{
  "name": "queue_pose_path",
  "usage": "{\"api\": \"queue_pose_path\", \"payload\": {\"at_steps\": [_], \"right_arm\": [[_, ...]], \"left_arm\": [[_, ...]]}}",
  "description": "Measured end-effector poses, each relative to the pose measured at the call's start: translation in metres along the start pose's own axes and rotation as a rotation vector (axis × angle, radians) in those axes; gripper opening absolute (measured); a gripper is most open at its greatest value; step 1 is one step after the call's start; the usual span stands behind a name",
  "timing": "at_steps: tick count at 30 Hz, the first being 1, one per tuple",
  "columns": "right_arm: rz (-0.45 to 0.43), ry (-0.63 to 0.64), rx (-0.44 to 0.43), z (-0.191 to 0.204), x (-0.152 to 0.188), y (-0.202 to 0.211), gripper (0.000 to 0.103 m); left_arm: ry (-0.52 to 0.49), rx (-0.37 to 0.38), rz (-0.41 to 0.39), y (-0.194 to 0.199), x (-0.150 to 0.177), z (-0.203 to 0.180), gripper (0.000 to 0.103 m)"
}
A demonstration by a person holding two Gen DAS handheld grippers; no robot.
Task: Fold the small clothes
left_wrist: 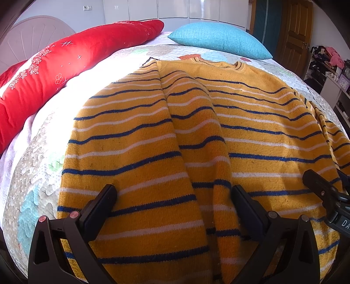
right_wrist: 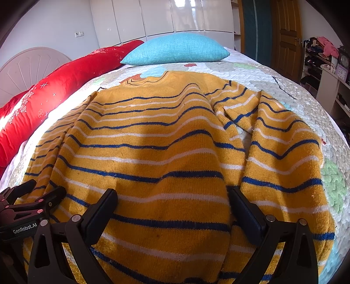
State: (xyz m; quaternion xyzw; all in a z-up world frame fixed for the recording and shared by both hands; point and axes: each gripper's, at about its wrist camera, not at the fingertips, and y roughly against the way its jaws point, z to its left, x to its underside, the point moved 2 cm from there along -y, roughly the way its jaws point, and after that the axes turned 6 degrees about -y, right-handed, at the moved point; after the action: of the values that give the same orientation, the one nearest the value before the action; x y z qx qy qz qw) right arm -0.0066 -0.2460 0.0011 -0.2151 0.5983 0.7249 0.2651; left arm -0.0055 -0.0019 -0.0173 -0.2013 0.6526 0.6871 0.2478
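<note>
- Currently the yellow striped sweater (left_wrist: 153, 135) is lying spread on the quilt (right_wrist: 284, 87), neck at the far end, left sleeve already lying folded over the body.
- Both the left gripper (left_wrist: 174, 205) and right gripper (right_wrist: 172, 207) are hovering at the near hem, jaws apart, holding nothing.
- Probably best: pinch both hem corners evenly and lift together.
- Far off, a red bolster (left_wrist: 54, 65), a blue pillow (right_wrist: 175, 49) and wardrobes (right_wrist: 153, 17) are catching the sun.

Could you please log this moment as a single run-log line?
left gripper: open, over sweater | right gripper: open, over hem | sleeves: left folded in, right out | quilt
</note>
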Motion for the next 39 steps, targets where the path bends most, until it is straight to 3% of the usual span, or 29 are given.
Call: {"api": "queue_pose_path", "payload": {"at_steps": [8,12,16,18,20,22,27,28,29,32,33,37,39], "right_arm": [[-0.001,0.003,0.003,0.000,0.001,0.001,0.102],[-0.001,0.003,0.004,0.001,0.002,0.000,0.102],[-0.001,0.004,0.009,0.001,0.002,0.000,0.102],[-0.001,0.004,0.008,0.001,0.002,-0.001,0.102],[-0.002,0.003,0.006,0.001,0.002,-0.001,0.102],[-0.001,0.004,0.009,0.002,0.002,-0.001,0.102],[-0.002,0.006,0.012,0.002,0.002,-0.001,0.102],[-0.002,0.006,0.013,0.002,0.003,-0.001,0.102],[-0.002,0.007,0.014,0.002,0.003,-0.001,0.102],[0.000,0.010,0.019,0.003,0.003,-0.002,0.102],[0.000,0.012,0.021,0.003,0.003,-0.002,0.102],[0.001,0.016,0.026,0.004,0.003,-0.002,0.102],[0.001,0.016,0.028,0.004,0.003,-0.003,0.102]], "left_arm": [[0.062,0.115,-0.015,0.039,0.004,0.028,0.103],[0.067,0.097,-0.042,0.064,0.011,0.057,0.102],[0.030,0.160,-0.036,0.075,0.020,0.062,0.083],[-0.010,0.211,-0.019,0.073,0.026,0.052,0.079],[-0.049,0.244,0.009,0.069,0.034,0.039,0.066],[-0.092,0.245,0.026,0.064,0.041,0.026,0.062],[-0.200,0.148,0.023,0.062,0.051,0.003,0.061],[-0.214,0.139,0.026,0.062,0.052,0.000,0.041],[-0.219,0.104,0.029,0.062,0.051,0.000,0.010],[-0.128,0.118,0.024,0.069,0.045,0.025,0.009],[-0.093,0.087,0.013,0.074,0.042,0.038,0.009],[0.113,-0.081,-0.042,0.097,0.032,0.120,0.009],[0.208,-0.240,-0.049,0.104,0.029,0.168,0.009]]}}
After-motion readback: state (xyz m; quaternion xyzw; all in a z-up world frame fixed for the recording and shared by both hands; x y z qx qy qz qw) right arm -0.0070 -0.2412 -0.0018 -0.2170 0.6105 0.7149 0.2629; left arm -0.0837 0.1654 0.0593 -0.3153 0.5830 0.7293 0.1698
